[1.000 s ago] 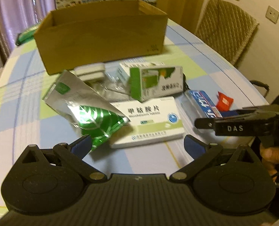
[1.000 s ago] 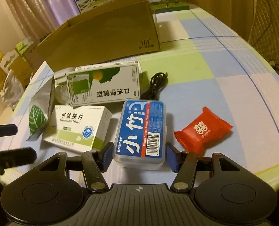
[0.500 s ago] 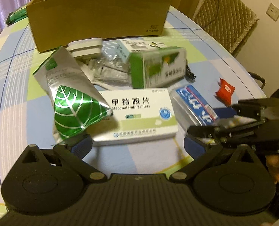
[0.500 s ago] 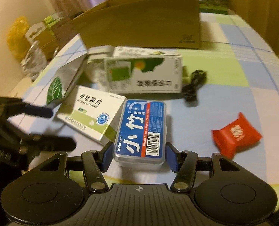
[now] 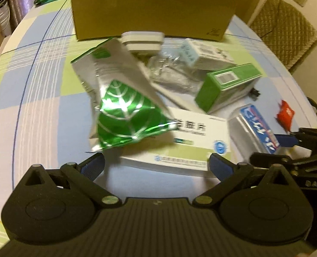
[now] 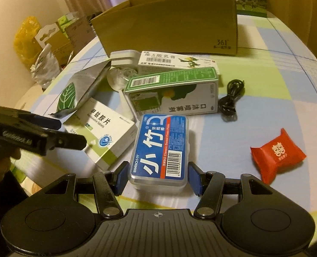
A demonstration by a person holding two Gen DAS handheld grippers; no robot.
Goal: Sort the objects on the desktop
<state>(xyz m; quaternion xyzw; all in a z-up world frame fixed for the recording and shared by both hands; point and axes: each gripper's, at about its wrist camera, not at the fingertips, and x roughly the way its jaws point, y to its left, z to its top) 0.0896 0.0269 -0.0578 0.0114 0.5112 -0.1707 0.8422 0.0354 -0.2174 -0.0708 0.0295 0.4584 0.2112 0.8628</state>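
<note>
My right gripper [image 6: 158, 178] is shut on the near end of a clear floss-pick box with a blue label [image 6: 160, 150], its pads pressed against both sides. The same box [image 5: 254, 126] and right gripper [image 5: 268, 147] show at the right in the left wrist view. My left gripper [image 5: 157, 167] is open, its fingers wide apart just short of a white and green medicine box [image 5: 192, 143]. A silver pouch with a green leaf [image 5: 124, 111] leans over that box's left end. The left gripper [image 6: 66, 132] also shows at the left edge in the right wrist view, beside the medicine box [image 6: 100, 132].
An open cardboard box [image 6: 171, 25] stands at the back of the checked table. In front of it lie a green spray carton [image 6: 173, 98], a white carton [image 6: 175, 62], a white case [image 6: 124, 57], a black cable [image 6: 231, 98] and a red sweet [image 6: 276, 152]. A chair [image 5: 284, 32] stands right.
The left gripper has moved in closer over the pouch and medicine box, staying open. The right gripper has kept hold of the floss box and turned left toward the pile.
</note>
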